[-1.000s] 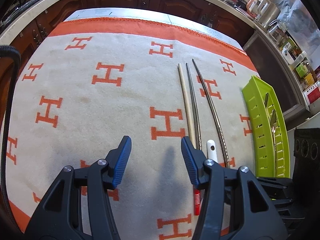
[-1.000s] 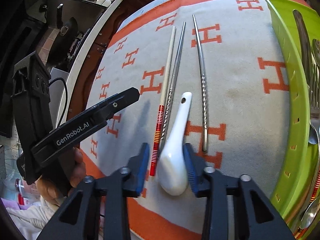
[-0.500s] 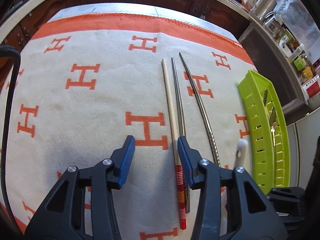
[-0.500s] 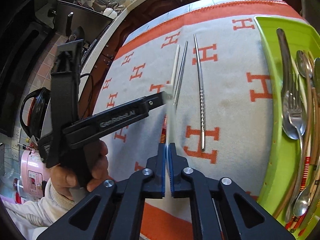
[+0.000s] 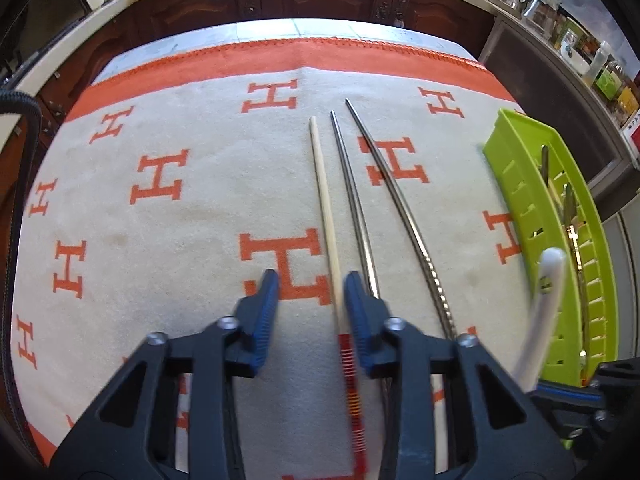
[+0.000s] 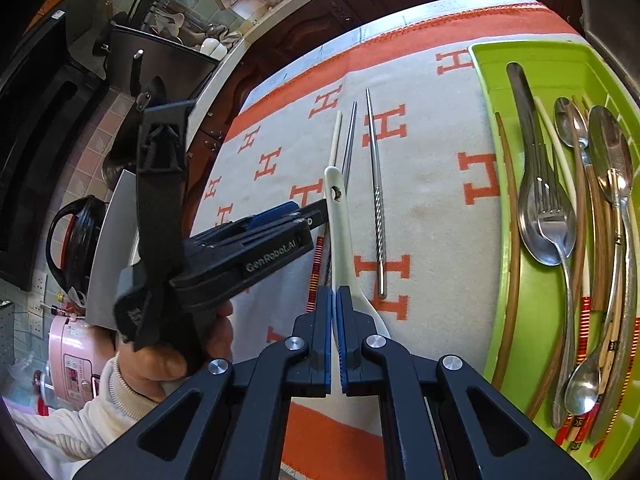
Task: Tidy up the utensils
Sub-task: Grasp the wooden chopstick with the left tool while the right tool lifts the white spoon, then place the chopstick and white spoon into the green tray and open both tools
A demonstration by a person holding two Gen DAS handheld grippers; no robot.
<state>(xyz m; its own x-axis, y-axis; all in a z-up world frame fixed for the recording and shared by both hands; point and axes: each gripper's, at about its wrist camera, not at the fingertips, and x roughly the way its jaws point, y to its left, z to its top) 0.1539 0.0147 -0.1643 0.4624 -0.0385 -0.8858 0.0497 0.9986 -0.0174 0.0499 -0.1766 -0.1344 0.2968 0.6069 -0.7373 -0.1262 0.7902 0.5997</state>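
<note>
Cream chopstick (image 5: pixel 324 200) sits between my left tool's (image 5: pixel 310 280) jaws; my right tool (image 6: pixel 334 292) grips a white spoon (image 6: pixel 340 232).
Left wrist view: the chopstick lies lengthwise on the tabletop's cloth straight ahead, red-banded end nearest me, tip pointing away. The jaws have just been closing, but the pads are not yet pressing it. Right wrist view: clenched on the spoon near its bowl, handle pointing away; the green tray (image 6: pixel 528 50) lies to its right, long axis likewise.
</note>
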